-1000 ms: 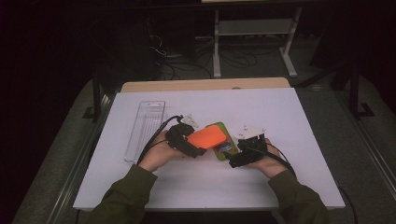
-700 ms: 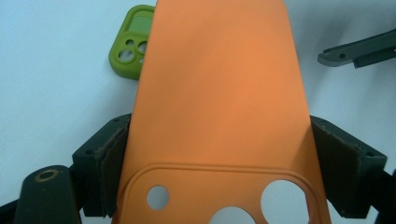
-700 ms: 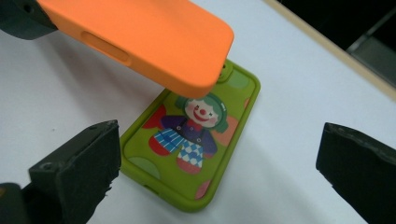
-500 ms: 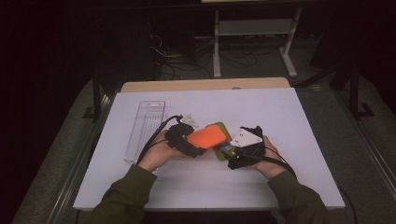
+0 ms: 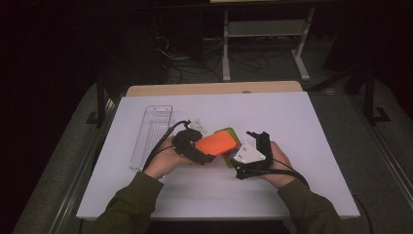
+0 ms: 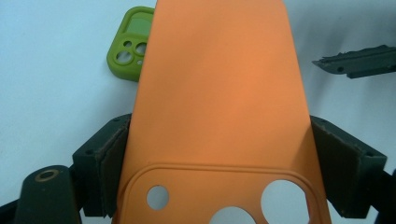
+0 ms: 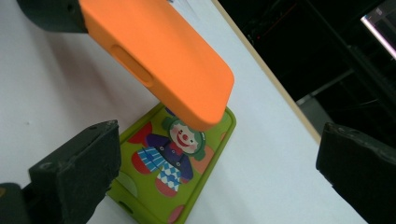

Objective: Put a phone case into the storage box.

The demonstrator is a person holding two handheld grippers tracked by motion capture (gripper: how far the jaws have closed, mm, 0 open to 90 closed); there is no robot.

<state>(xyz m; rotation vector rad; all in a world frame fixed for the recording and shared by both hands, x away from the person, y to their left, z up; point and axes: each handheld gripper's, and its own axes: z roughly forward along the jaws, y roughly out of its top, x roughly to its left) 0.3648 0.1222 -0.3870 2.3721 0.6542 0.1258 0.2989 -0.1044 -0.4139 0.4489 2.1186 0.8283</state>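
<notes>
Holding orange phone case: left tool clenched across its camera-cutout end, case lifted off white tabletop, tilted. Green phone case, clown print, lying flat on tabletop, partly under orange case's free end. Right tool released, jaws wide apart, just beside green case. Clear plastic tray on tabletop, left of left hand.

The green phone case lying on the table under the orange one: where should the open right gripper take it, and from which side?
Probably across its long edges near the exposed end, coming from above. The green case lies flat on the table, and the orange case in the left gripper overhangs the other end. The right gripper stands open beside it.
</notes>
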